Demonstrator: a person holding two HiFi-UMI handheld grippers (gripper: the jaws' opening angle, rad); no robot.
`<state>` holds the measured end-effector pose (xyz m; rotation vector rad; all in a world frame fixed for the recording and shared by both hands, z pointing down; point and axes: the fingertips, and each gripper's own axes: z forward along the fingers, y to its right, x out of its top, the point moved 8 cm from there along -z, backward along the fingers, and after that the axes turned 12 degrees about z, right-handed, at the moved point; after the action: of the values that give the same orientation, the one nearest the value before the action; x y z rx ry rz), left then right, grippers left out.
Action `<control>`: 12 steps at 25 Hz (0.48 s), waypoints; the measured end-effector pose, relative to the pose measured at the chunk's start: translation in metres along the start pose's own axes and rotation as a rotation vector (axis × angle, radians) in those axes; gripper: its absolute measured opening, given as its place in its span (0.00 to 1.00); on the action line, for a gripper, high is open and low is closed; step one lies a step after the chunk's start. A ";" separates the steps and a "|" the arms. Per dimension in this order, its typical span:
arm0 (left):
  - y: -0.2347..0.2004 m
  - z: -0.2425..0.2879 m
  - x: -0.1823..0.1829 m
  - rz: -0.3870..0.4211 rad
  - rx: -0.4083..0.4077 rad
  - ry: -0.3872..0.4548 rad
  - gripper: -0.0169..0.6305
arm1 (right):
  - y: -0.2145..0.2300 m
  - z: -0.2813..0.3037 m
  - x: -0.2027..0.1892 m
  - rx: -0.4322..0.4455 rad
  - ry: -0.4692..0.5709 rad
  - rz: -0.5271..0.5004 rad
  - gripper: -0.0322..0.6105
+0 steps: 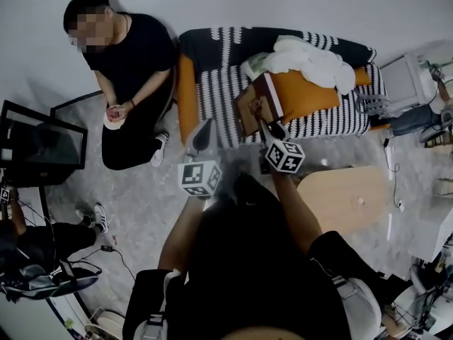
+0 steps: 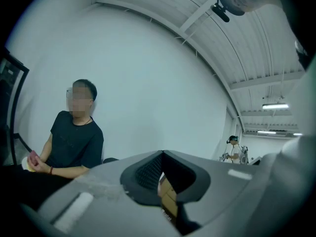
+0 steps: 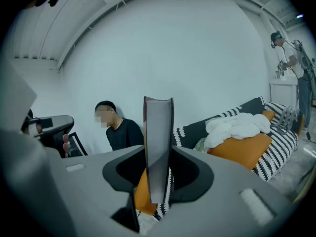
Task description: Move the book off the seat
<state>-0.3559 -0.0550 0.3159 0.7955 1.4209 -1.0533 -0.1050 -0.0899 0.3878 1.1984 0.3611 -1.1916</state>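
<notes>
Over the front edge of the striped sofa (image 1: 318, 122), the book (image 1: 251, 108) is up in the right hand-held gripper (image 1: 264, 119). The gripper pinches it by one edge, so that, seen along the jaws, it stands upright and edge-on with a pad flat against each cover. It looks to me already clear of the seat, just in front of the orange cushion (image 1: 304, 94) and the heap of white cloth (image 1: 315, 62), though I can't tell how far clear. The left hand-held gripper (image 1: 206, 126) is off to its left, not touching the book, and its jaws look pressed together on nothing. It appears to be a hardback, so I'd judge it stiff across the boards and fairly weighty for a one-edge pinch. Much of it sticks out past the pads, so it will want to swing or lever down if the wrist tips. The cover looks smooth, so sliding through the pads is the thing to watch. The best hold is about where it is now, deep along an edge with both covers squeezed together, which also keeps the pages from fanning open. It isn't fragile; a knocked corner would be the worst of it. The pale wooden surface (image 1: 347, 197) beside the sofa seems a handy spot to set it.
</notes>
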 end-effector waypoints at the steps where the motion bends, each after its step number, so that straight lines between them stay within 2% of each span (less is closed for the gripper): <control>1: 0.003 -0.002 0.000 0.001 -0.004 0.000 0.04 | -0.001 -0.004 0.003 0.002 0.004 -0.002 0.29; 12: 0.044 -0.009 0.006 0.067 -0.036 -0.011 0.04 | -0.006 -0.056 0.030 0.058 0.028 -0.030 0.29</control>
<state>-0.3194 -0.0312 0.3027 0.8048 1.3910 -0.9768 -0.0783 -0.0571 0.3401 1.2647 0.3683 -1.2195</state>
